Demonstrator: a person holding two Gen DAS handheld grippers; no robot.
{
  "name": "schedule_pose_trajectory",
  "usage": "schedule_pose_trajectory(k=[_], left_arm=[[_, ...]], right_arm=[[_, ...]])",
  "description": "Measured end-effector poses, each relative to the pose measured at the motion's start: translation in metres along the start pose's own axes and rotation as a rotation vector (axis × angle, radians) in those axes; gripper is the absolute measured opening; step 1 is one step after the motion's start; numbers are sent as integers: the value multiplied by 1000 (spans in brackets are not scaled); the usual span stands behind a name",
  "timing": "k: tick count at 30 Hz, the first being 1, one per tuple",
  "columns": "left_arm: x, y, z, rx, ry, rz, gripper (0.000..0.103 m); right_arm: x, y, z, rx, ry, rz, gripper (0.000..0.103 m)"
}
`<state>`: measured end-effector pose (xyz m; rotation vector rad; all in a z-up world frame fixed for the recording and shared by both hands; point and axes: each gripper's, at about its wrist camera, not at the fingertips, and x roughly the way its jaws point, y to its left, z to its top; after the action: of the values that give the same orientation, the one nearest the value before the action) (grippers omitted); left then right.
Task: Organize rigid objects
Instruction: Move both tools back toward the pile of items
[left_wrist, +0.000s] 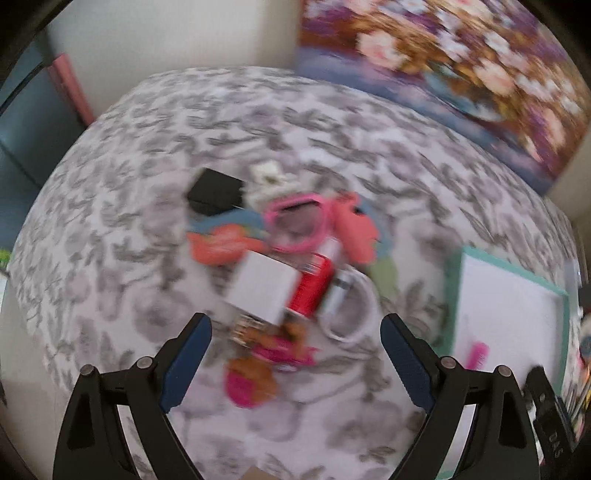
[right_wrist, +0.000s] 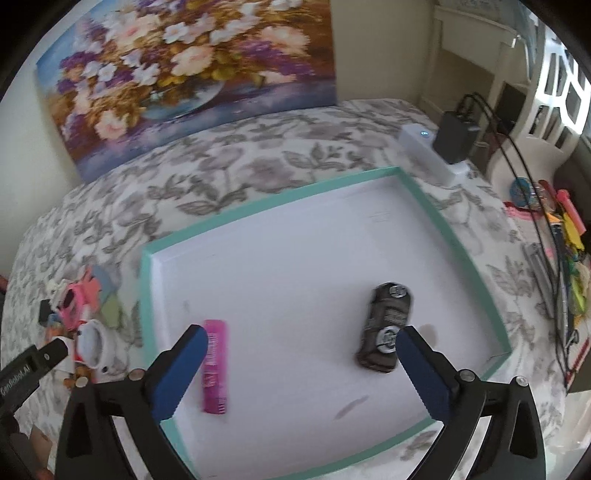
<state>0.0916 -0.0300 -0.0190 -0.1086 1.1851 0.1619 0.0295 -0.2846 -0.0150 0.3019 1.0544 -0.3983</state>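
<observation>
A pile of small objects lies on the floral cloth in the left wrist view: a white box (left_wrist: 262, 288), a red can (left_wrist: 312, 284), pink glasses (left_wrist: 295, 223), a black box (left_wrist: 214, 192), a white ring (left_wrist: 349, 306) and a pink-and-brown toy (left_wrist: 258, 369). My left gripper (left_wrist: 295, 328) is open above the pile, holding nothing. A teal-rimmed white tray (right_wrist: 258, 201) fills the right wrist view; a pink comb (right_wrist: 215, 365) and a dark toy car (right_wrist: 386, 326) lie in it. My right gripper (right_wrist: 301, 341) is open above the tray, empty.
A flower painting (right_wrist: 192, 70) leans on the wall behind the table. A white power strip (right_wrist: 428, 155) with a black adapter (right_wrist: 454, 134) sits past the tray's far corner. Coloured pens and clutter (right_wrist: 565, 236) lie at the right edge. The tray also shows in the left wrist view (left_wrist: 452, 295).
</observation>
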Motion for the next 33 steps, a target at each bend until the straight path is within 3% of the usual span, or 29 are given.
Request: schedule_pose_trajectory(k=[2,10,15,23,33], left_arm=[[-3,13,3,-32,-14,3,101],[-19,49,10,-92,-72,0,101],[-18,56,15,-83,-82,-7,101],[-1,72,14,-79,3,2,101],[39,121,6,-216,123,48,101]], right_arm=[[-1,8,-2,-11,1,19,103],[-14,56,-13,-113,-28,73,103],[-16,87,-24,-172,-4,154,103],[-6,129,-45,-283,42,188,103],[9,174,-73,-380,120,241,103]])
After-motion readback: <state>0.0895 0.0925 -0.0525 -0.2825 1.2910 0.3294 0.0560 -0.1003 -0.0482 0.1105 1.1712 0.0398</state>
